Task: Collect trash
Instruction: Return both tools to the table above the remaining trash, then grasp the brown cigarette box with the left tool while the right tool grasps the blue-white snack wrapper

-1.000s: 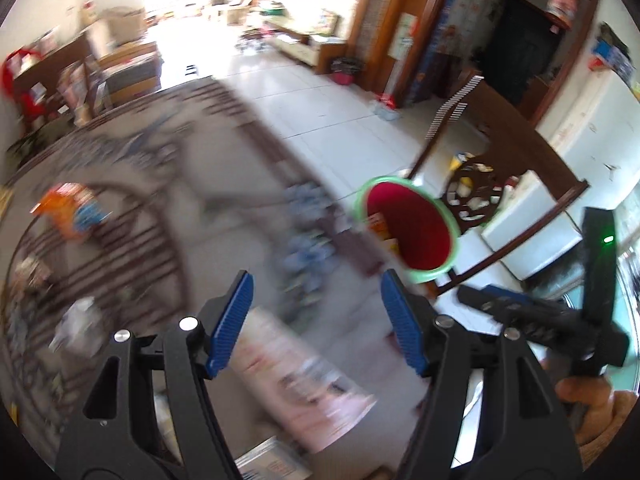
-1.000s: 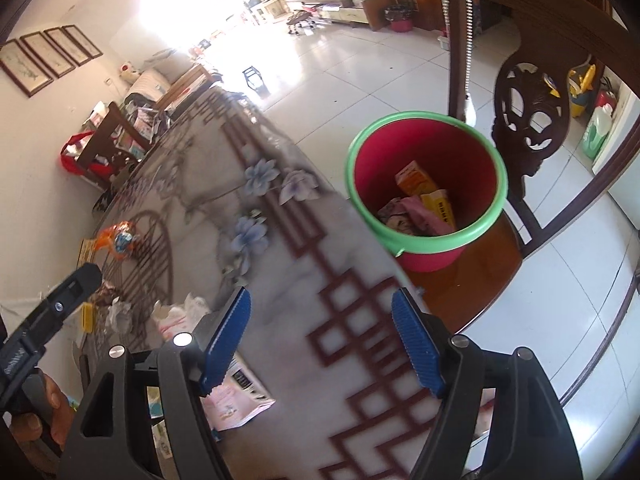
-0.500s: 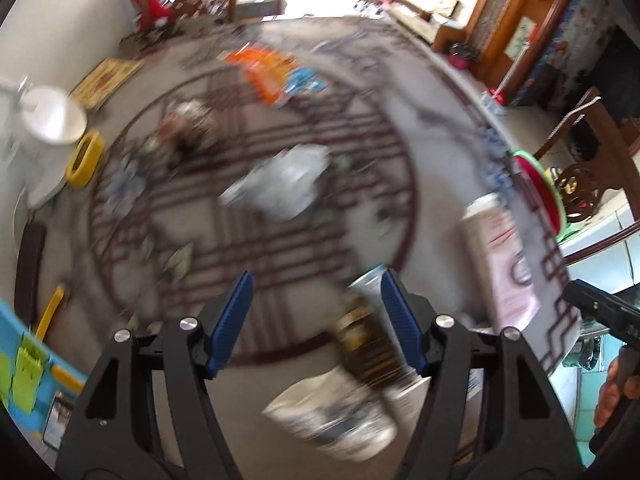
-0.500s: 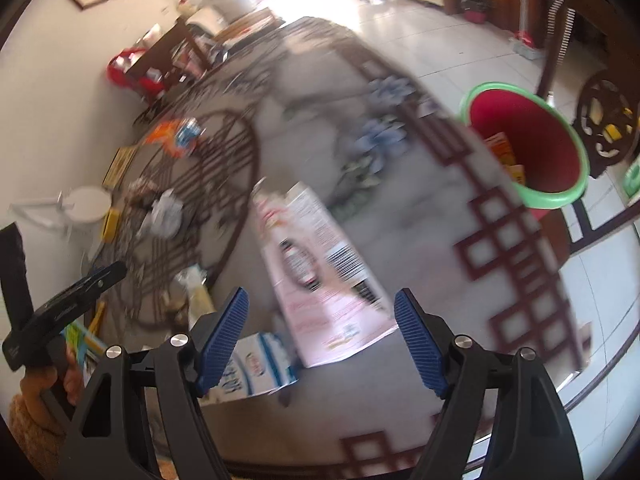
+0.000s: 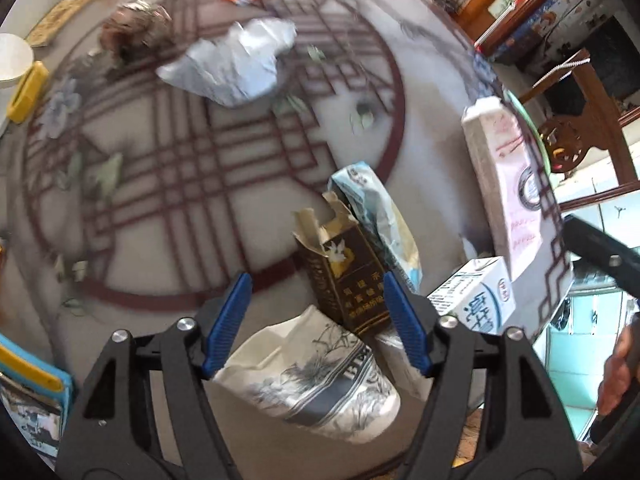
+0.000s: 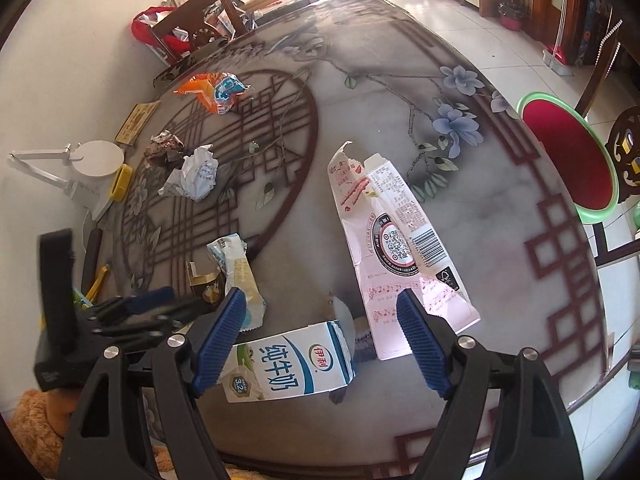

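The left gripper (image 5: 316,322) points steeply down over the near edge of the round marble-patterned tabletop (image 5: 224,216), its blue pads closing but touching nothing; a crushed paper cup (image 5: 316,384) printed in grey ink lies between and under them, and a torn brown cigarette pack (image 5: 340,276) leans just beyond, close to the right pad. A crumpled pale-blue wrapper (image 5: 380,220) rests against the pack's far side.

The right gripper (image 6: 320,332) hangs above the same near edge, its pads opening, spread and empty, with a white-and-blue milk carton (image 6: 288,368) lying on its side below and between them. A flattened pink carton (image 6: 396,240) stretches from beside the right pad toward the tabletop's centre. The left gripper's black frame and the hand in a fuzzy brown sleeve (image 6: 36,424) show at the right wrist view's lower left.

Farther toward the tabletop's far edge lie a crumpled white wrapper (image 6: 194,178), a dark foil wad (image 6: 164,148) touching it, and an orange-and-blue snack bag (image 6: 212,90). A white lamp base (image 6: 98,160) and a yellow object (image 6: 122,182) sit at the left edge. A red bin with a green rim (image 6: 568,160) stands beyond the tabletop's right edge, on a wooden chair (image 6: 628,148).
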Motion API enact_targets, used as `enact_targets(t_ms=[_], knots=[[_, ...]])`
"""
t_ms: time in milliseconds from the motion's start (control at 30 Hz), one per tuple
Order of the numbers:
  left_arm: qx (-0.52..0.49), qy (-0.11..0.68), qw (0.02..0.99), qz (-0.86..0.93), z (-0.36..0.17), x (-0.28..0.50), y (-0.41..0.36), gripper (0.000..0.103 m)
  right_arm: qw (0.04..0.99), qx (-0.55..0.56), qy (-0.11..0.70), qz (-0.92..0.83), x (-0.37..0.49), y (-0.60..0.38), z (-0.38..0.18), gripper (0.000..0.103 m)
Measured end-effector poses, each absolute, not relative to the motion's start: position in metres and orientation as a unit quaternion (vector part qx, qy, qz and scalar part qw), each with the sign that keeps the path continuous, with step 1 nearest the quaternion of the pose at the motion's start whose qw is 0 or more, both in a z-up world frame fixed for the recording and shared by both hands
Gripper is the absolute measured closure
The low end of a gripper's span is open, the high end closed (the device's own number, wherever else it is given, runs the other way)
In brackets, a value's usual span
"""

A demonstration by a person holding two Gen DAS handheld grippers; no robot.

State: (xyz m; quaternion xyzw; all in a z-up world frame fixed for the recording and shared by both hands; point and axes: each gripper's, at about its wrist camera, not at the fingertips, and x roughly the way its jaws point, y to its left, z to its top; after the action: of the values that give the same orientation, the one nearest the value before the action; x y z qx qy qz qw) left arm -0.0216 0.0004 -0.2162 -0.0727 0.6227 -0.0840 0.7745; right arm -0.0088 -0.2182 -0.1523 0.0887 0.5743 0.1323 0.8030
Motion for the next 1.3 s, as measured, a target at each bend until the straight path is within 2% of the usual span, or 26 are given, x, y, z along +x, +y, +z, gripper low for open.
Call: enact_targets(t_ms=[33, 67, 100, 133, 200, 400, 567, 700, 800, 900, 1000, 1067, 1133, 1300], knots=[[-0.074, 0.627, 0.771, -0.084, -0.22, -0.02, 0.0, 0.062, 0.804, 0.088, 0.573, 0.13, -0.009, -0.219, -0.151, 0.027], [-0.075, 0.631, 0.768, -0.084, -0.223, -0.018, 0.0, 0.07, 0.805, 0.088, 0.573, 0.127, -0.01, -0.22, -0.151, 0.026], [-0.079, 0.633, 0.766, -0.084, -0.225, -0.016, 0.002, 0.086, 0.805, 0.088, 0.574, 0.123, -0.01, -0.222, -0.151, 0.026], [-0.082, 0.631, 0.767, -0.083, -0.225, -0.016, 0.005, 0.094, 0.804, 0.089, 0.575, 0.121, -0.01, -0.223, -0.151, 0.026], [-0.085, 0.617, 0.778, -0.076, -0.22, -0.014, 0.011, 0.095, 0.802, 0.09, 0.578, 0.118, -0.009, -0.223, -0.153, 0.026], [-0.062, 0.583, 0.81, -0.03, -0.204, -0.008, 0.032, 0.095, 0.788, 0.068, 0.595, 0.145, -0.001, -0.196, -0.164, 0.026], [-0.08, 0.579, 0.812, -0.014, -0.201, -0.014, 0.046, 0.093, 0.776, 0.015, 0.604, 0.181, 0.005, -0.157, -0.175, 0.026], [-0.091, 0.578, 0.811, -0.01, -0.202, -0.017, 0.053, 0.072, 0.769, -0.018, 0.609, 0.197, 0.01, -0.136, -0.183, 0.026], [-0.102, 0.578, 0.81, -0.008, -0.202, -0.018, 0.055, 0.067, 0.762, -0.039, 0.612, 0.206, 0.008, -0.125, -0.19, 0.029], [-0.116, 0.581, 0.806, -0.006, -0.206, -0.016, 0.058, 0.061, 0.755, -0.056, 0.618, 0.211, 0.009, -0.118, -0.197, 0.035], [-0.123, 0.582, 0.804, -0.008, -0.207, -0.017, 0.059, 0.061, 0.754, -0.076, 0.617, 0.212, 0.011, -0.112, -0.202, 0.045], [-0.124, 0.582, 0.804, -0.011, -0.207, -0.015, 0.059, 0.059, 0.75, -0.093, 0.62, 0.213, 0.014, -0.108, -0.207, 0.063], [-0.125, 0.582, 0.803, -0.014, -0.207, -0.014, 0.057, 0.058, 0.742, -0.099, 0.628, 0.214, 0.016, -0.105, -0.214, 0.076], [-0.121, 0.582, 0.804, -0.021, -0.206, -0.01, 0.053, 0.058, 0.745, -0.096, 0.623, 0.218, 0.016, -0.103, -0.213, 0.081]])
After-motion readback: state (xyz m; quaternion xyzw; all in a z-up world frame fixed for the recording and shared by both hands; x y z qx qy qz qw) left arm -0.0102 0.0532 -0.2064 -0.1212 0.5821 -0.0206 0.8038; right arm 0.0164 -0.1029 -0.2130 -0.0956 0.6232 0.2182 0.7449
